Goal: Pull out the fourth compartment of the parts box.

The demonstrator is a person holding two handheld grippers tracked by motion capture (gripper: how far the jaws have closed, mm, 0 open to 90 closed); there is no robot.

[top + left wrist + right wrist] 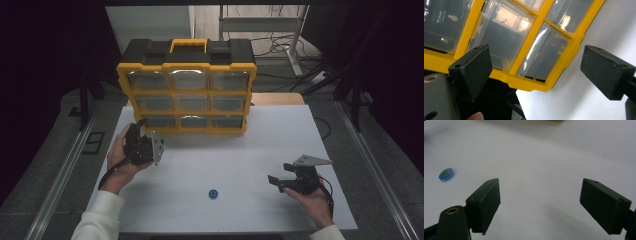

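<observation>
left gripper (140, 131): jaws spread wide, nothing held, aimed at the bottom-left drawer (543, 52) of the yellow organizer (187, 67), just short of its lower-left corner. right gripper (276, 180): jaws also spread, empty, held low over the white table (250, 145), well in front of the organizer's right side and pointed toward the blue ring (213, 193). ring lies flat, well in front of the organizer's middle column, to the side of the right jaws; round, so no long axis. right hand judged somewhat nearer to it.
</observation>
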